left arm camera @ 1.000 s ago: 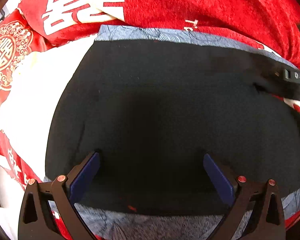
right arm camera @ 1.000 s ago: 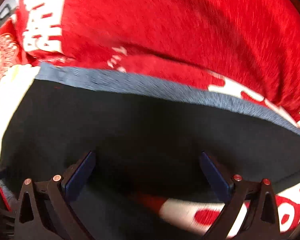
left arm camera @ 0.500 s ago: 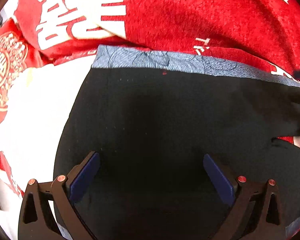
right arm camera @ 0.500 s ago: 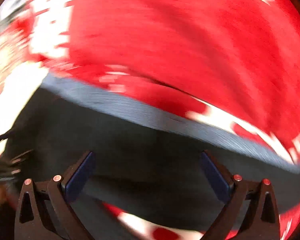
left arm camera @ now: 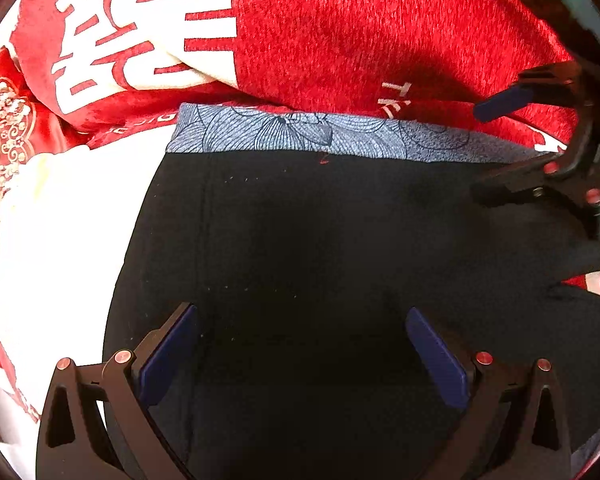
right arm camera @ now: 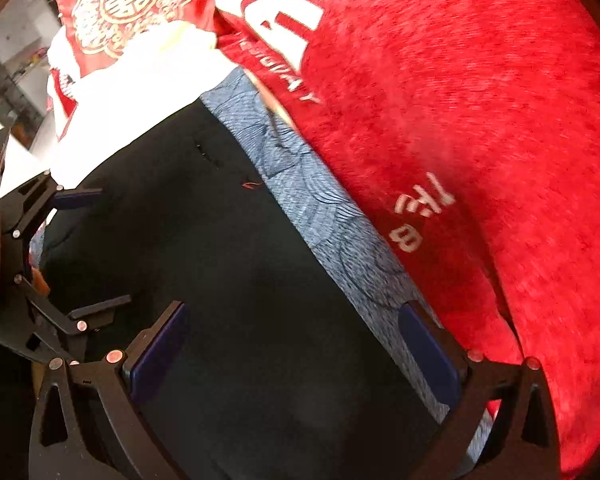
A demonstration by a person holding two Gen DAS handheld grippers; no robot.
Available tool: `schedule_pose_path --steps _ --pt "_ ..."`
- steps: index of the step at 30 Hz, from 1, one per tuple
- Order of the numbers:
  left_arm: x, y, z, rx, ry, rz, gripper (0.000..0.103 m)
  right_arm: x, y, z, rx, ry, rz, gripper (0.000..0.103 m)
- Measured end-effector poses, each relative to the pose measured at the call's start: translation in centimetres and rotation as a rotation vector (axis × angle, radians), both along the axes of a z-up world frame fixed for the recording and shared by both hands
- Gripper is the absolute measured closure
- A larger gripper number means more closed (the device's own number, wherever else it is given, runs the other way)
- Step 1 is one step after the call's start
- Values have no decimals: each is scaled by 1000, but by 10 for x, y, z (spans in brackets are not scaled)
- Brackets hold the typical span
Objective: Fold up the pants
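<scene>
My left gripper (left arm camera: 300, 356) hangs close over the black pants (left arm camera: 300, 248), its jaws spread wide and empty, the blue pads (left arm camera: 168, 354) clear of the cloth as far as I can tell. My right gripper (right arm camera: 292, 356) is also wide open and holds nothing; its right pad sits over the patterned grey-blue band (right arm camera: 340, 232) along the far edge of the pants, though I cannot tell whether it touches.

The pants lie flat on the bed, on a red blanket (left arm camera: 340, 32) with white characters, with a white cloth (left arm camera: 60, 220) at their left edge. Beyond it, toward the bed's far left corner, sits a red cushion with gold ornament (right arm camera: 120, 4).

I judge the pants already doubled, so the next fold needs an edge grip. To do it well, I would pinch both layers together near the corners, with both grippers level, then lift evenly so the layers do not slide.
</scene>
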State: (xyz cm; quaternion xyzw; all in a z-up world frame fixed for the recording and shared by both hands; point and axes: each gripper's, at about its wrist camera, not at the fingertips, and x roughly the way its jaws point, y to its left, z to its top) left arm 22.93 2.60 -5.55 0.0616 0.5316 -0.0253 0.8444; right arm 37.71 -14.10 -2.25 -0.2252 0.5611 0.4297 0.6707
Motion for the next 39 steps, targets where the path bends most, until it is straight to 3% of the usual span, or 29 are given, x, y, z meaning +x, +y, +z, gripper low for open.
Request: schedule_pose_path --steps 4,10,15,18,19,20,21,23,25,31,35,39 --pt "1 1 2 -29 -7 -7 0 12 19 -8 -10 -27 40 0" --pt "7 0 -7 -45 5 -11 0 31 18 -10 6 19 -43 0" --pt "3 9 -9 -78 18 21 0 49 31 -40 6 101 -48 0" --pt "1 12 -10 -81 24 22 0 61 31 -71 -9 226 -93 0" --pt "0 13 -10 -84 24 21 0 62 31 -68 19 216 -90 4" --pt "0 15 -9 -90 24 21 0 64 32 -65 67 272 -85 43" --pt "1 17 -8 -105 25 24 0 64 32 -63 82 322 -95 65" --pt "2 21 -4 -140 26 37 0 54 36 -49 47 255 -66 84" --pt "4 26 4 -193 22 54 0 39 41 -27 20 173 -42 89" --pt "21 50 37 -385 27 158 0 -24 55 47 -17 -158 -51 91" --pt "31 62 65 -518 -8 278 0 -68 48 61 -36 -294 -72 91" --pt "34 55 77 -561 -15 364 0 -110 45 48 -42 -363 -96 91"
